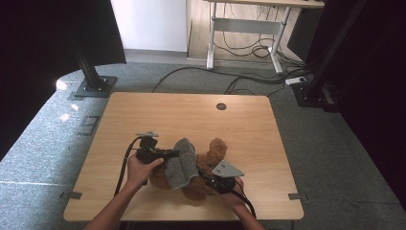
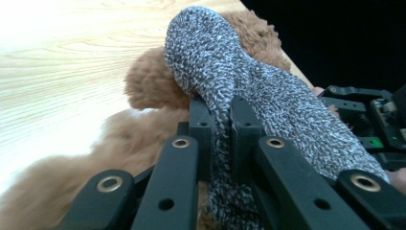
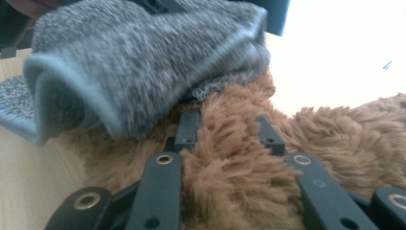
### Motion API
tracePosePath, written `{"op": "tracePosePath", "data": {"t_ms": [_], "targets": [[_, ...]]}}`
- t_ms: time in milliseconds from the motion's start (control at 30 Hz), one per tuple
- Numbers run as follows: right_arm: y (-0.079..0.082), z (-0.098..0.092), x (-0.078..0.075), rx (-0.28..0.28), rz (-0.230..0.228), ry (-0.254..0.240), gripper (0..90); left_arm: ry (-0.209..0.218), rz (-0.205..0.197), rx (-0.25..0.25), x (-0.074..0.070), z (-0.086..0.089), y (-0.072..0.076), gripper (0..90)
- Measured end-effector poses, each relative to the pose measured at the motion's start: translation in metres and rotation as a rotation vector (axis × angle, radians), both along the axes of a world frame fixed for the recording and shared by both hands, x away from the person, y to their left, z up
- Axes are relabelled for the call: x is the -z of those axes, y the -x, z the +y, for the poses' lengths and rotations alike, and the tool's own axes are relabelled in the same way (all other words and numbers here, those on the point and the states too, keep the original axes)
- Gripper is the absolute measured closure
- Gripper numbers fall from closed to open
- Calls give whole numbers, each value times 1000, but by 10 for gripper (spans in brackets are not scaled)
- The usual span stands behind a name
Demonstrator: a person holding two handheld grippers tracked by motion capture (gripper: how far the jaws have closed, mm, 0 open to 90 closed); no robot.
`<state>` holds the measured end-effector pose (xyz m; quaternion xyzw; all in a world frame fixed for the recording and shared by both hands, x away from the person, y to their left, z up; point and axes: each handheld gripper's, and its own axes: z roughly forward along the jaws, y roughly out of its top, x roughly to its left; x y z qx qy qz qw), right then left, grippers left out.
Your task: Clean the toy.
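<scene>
Between the left gripper (image 2: 221, 120) fingers sat a pinched grey sock (image 2: 268, 96); the right gripper (image 3: 229, 132) clenched the brown plush toy (image 3: 230, 182), bare worktop (image 1: 191, 115) beyond.

the black two-jaw left gripper (image 1: 168, 154) trails a black cable. brass-ringed rivets stud its arms. the black right gripper (image 1: 205, 175) carries a grey three-cornered plate.

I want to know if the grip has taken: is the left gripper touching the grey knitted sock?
Touching. In the left gripper view the left gripper has its jaws closed on a fold of the grey knitted sock, fabric pinched between them.
</scene>
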<state>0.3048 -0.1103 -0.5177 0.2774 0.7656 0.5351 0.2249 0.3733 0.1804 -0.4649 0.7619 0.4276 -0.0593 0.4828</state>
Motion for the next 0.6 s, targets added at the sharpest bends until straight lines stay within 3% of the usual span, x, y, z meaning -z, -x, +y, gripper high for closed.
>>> {"op": "tracePosePath", "data": {"t_ms": [200,300,367,400,467,600], "targets": [[1,-1,0,1,5,-14,687,27,-15,-31,3,23,12,821],[2,-2,-2,15,22,-51,521,42,-30,-38,12,22,18,823],[0,-5,-9,26,69,-98,407,52,-40,-43,14,22,19,824],[-1,-8,-14,24,90,-113,390,51,-47,-47,15,21,20,824],[5,-15,-23,28,88,-131,372,35,-71,-55,16,19,21,825],[21,-28,-32,24,83,-102,353,45,-71,-61,18,21,21,825]]}}
